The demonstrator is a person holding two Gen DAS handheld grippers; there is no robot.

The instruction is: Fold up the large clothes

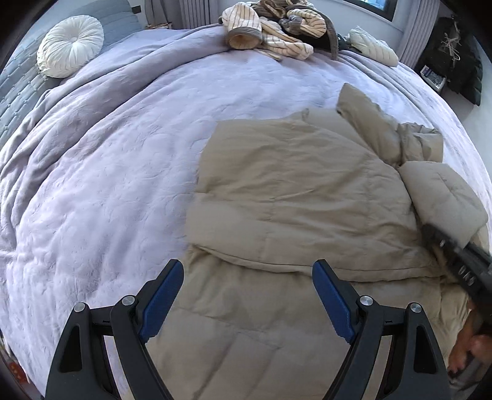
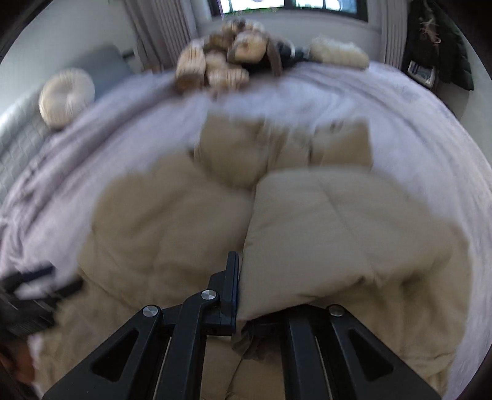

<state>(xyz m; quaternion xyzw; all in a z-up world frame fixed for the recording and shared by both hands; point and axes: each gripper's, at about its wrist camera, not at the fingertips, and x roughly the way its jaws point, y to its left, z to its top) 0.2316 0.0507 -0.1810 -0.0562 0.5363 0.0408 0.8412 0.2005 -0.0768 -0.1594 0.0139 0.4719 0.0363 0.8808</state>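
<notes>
The right gripper is clamped shut on a flap of the beige coat, the padded fabric bunched against its one visible finger; a pinch there lets the flap be carried across the coat's body, which looks like a fold in the making. The right-wrist view is badly blurred, so the exact edge it holds is unclear. The left gripper hangs above the coat's near hem with its blue pads spread wide and nothing between them, apparently free for the next grab. The coat lies on the lilac bedspread, partly doubled over. Beyond the coat, at the bed's far edge, sits a heap of striped clothes, probably still to be folded. Far left of the coat rests a round white cushion.
</notes>
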